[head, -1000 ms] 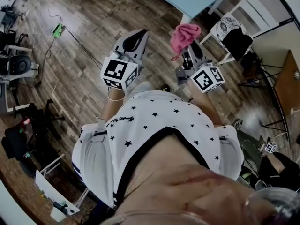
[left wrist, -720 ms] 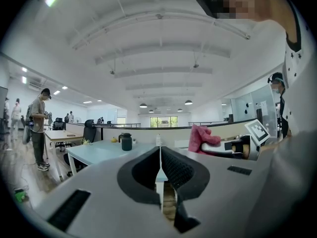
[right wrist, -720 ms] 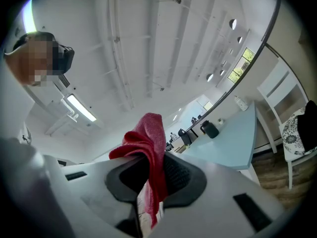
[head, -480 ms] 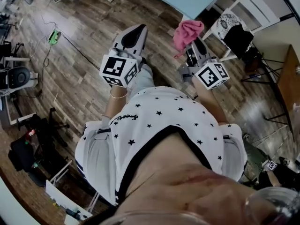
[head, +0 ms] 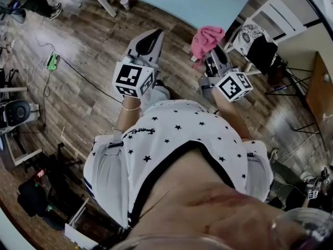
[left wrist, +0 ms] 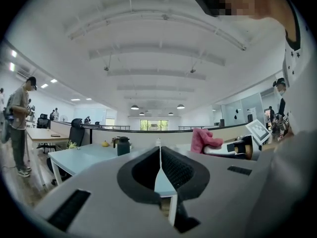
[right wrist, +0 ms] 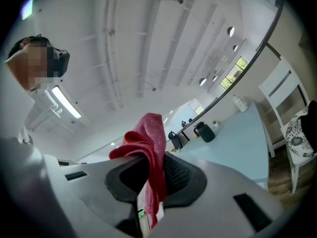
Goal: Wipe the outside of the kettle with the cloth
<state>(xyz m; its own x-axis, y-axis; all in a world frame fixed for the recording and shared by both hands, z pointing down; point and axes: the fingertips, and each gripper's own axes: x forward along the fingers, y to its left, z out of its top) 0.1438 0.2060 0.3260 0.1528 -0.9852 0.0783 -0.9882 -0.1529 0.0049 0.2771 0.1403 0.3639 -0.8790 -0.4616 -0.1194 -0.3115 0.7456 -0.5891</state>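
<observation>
Upper centre in the head view, the left tool (head: pixel 155 34) is pressed together, empty. Right of it, the pink cloth (head: pixel 205 39) is pinched by the right tool (head: pixel 213 55), its tips partly covered. The kettle (left wrist: pixel 123 146) is seen small and dark on the desk (left wrist: pixel 81 158), left of centre in the left gripper view.

Nothing legible; the script on the shirt (head: pixel 179 132) is too small

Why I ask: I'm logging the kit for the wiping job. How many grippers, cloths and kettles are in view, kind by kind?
Grippers: 2, the left gripper and the right gripper
Cloth: 1
Kettle: 1
Total: 4
</observation>
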